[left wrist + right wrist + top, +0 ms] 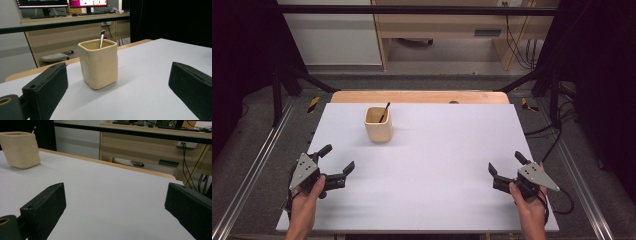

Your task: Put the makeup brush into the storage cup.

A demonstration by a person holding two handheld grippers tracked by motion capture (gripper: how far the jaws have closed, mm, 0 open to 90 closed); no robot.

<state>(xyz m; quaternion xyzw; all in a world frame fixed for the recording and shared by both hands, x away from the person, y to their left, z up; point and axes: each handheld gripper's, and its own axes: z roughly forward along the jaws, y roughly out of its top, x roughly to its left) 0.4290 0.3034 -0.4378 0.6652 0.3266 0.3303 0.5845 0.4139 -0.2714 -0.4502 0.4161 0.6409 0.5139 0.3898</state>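
Observation:
A cream square cup (378, 125) stands upright on the white table top (437, 165), toward the back left. A thin dark-handled brush (384, 112) leans inside it. The left gripper view has the cup (99, 63) straight ahead, the brush (101, 38) rising above its rim. In the right gripper view the cup (20, 150) is far off at the upper left. My left gripper (337, 159) rests at the table's front left, open and empty. My right gripper (506, 163) sits at the front right, open too, with nothing between its jaws.
A wooden strip (419, 96) borders the table's far side. Dark frame bars (412, 10) and rails surround the table. Beyond stand a wooden desk with cables (517, 45) and monitors (62, 3).

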